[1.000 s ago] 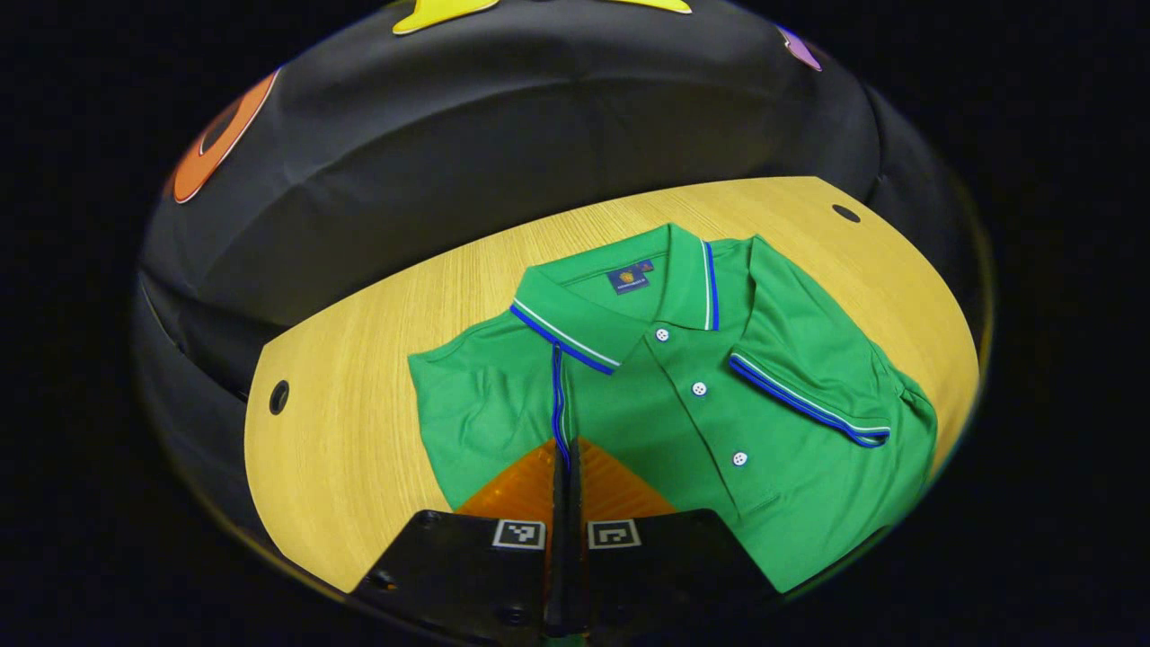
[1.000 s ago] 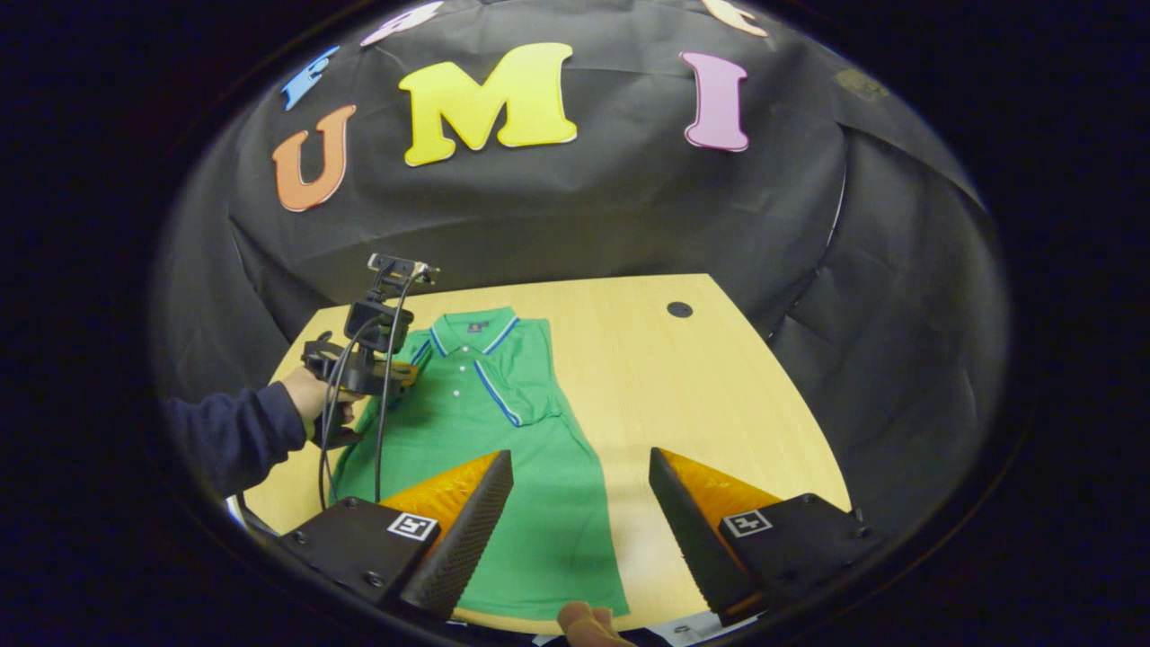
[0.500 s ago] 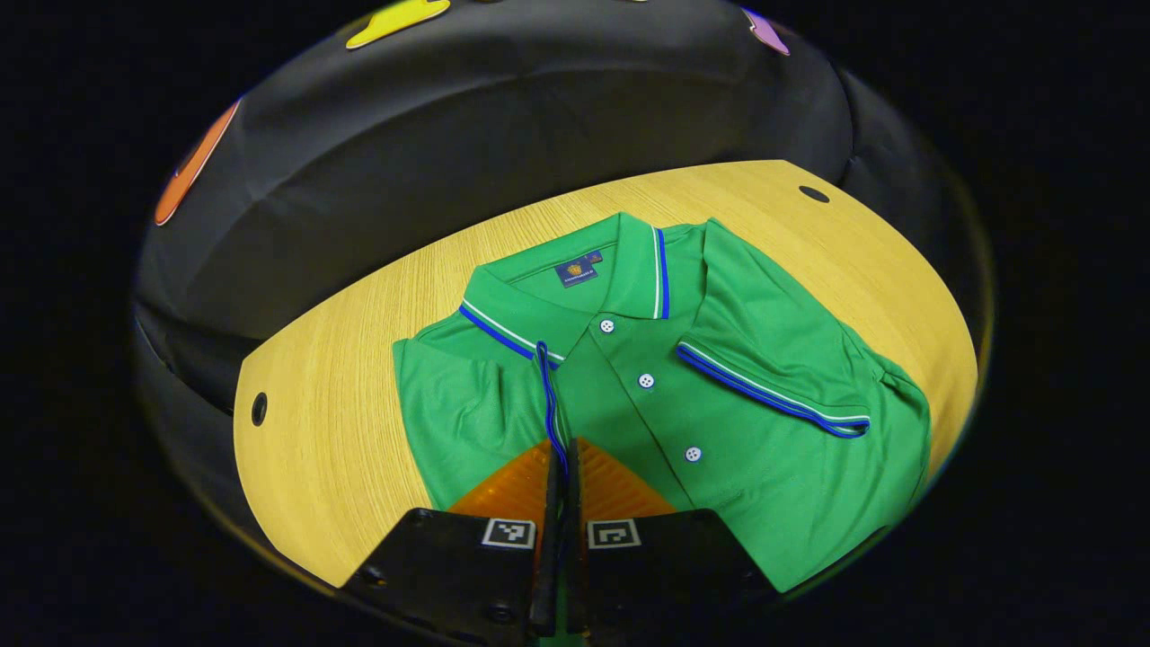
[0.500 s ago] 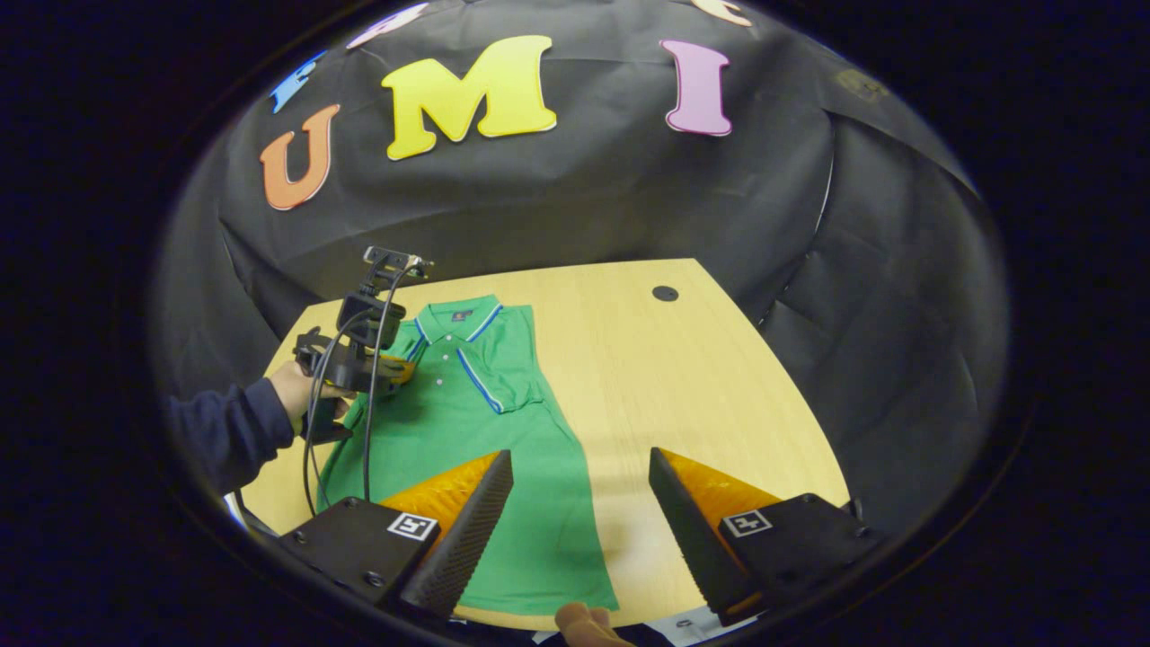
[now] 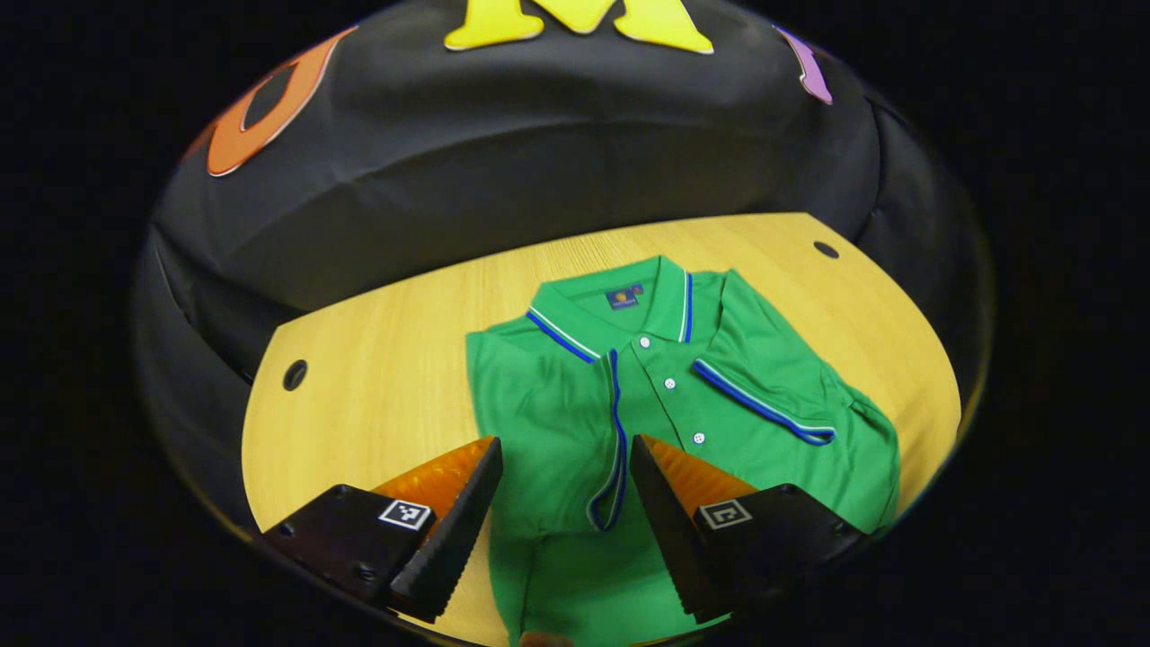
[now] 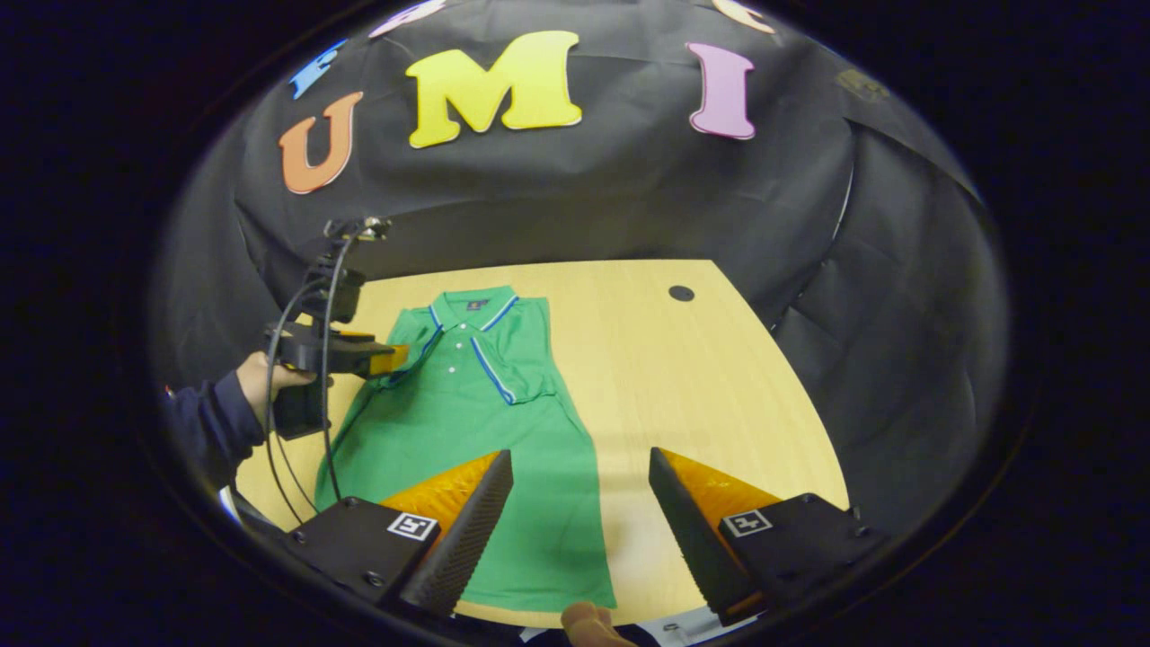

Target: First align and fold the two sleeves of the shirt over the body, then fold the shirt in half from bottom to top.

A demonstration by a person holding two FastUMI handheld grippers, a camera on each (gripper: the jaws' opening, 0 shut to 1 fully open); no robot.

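Green shirt point(image 5: 665, 431) between spread gripper point(image 5: 564, 485) fingers

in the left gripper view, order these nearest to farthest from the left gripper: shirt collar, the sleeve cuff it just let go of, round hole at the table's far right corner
From the left gripper:
1. Sleeve cuff, lying between its open fingers, folded over the shirt body.
2. Shirt collar, farther ahead, at the shirt's top.
3. Round hole, at the table's far right corner.
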